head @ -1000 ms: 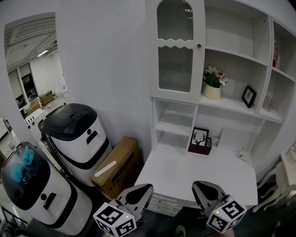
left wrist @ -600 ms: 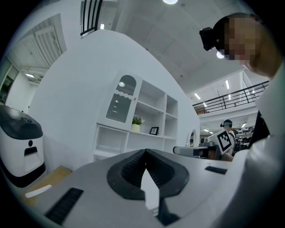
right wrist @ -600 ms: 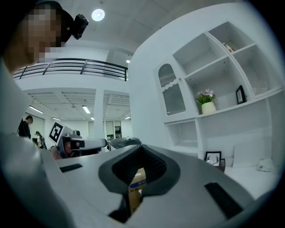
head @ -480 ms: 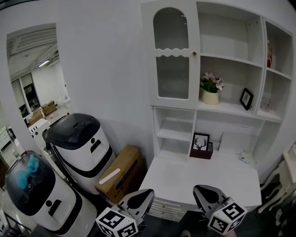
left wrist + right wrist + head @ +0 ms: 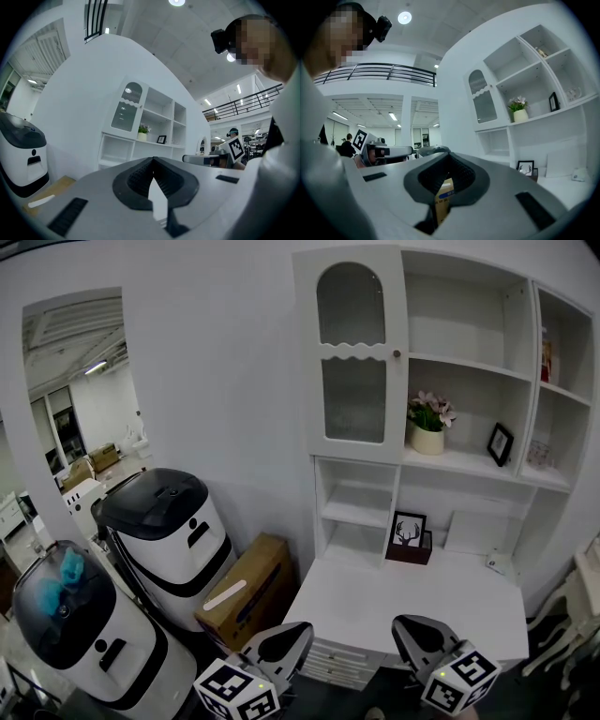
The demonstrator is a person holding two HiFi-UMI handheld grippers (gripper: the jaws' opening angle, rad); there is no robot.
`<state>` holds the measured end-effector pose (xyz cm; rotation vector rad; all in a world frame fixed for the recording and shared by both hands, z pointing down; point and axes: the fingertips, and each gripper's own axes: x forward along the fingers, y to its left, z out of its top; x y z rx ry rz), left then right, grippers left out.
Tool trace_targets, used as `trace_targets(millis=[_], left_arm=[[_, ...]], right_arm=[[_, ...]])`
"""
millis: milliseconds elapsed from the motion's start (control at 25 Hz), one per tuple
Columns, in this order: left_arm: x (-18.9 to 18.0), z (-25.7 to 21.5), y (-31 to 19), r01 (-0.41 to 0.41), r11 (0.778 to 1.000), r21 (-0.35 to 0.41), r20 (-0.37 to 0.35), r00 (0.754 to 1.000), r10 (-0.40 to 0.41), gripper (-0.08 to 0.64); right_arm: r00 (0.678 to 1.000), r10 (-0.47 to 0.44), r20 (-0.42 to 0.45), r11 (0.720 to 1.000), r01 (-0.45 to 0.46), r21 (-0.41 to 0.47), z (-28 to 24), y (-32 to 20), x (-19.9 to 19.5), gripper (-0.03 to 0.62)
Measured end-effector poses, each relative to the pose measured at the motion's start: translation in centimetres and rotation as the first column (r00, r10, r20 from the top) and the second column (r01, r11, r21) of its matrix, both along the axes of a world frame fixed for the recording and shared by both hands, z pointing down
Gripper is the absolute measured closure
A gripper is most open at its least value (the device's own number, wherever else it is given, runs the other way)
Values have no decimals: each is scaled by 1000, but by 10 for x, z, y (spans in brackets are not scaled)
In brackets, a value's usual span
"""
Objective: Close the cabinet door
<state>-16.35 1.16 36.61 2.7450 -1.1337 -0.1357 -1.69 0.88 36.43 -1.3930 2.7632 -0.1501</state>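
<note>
- Cabinet door [image 5: 352, 357], white, an arched glass pane over a second pane, high above the left side of the desk top [image 5: 403, 601]; lying flat across the upper left bay of the shelf unit [image 5: 469, 381], so far as the head view shows.
- Small knob [image 5: 397, 353] on the door edge nearer the open shelves, that edge meeting the divider.
- Left gripper [image 5: 281, 643] just off the desk top's near left corner, pointing toward the shelves; jaws pressed together, nothing between the pads.
- Right gripper [image 5: 420, 638] at the desk top's near edge, further along it than the left one and apart from it; jaws likewise closed tight and empty. A strip of the cardboard box [image 5: 444, 197] in sight through the slot below the tips, well behind them.
- Potted plant [image 5: 429, 423] with pale flowers on the shelf above the desk top, just beside the door's lower corner; small black picture frame [image 5: 500, 443] further along the same shelf.
- Deer print [image 5: 407, 529] upright on a dark box [image 5: 408, 547] at the back of the desk top.
- Cardboard box on the floor just left of the desk top, against the wall.
- Two white machines with black tops further left of the desk top: one [image 5: 164, 531] beside the cardboard box, the other [image 5: 70, 624] beyond it, nearer the camera.
</note>
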Motion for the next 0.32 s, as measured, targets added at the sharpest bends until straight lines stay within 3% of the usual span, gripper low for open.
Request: trace_targets(millis=[320], left_arm=[[8,-4,15,4,1000,7,5,1000,-4,554]], right_arm=[[1000,-9,2,1000,9,4,-2,13,6,588]])
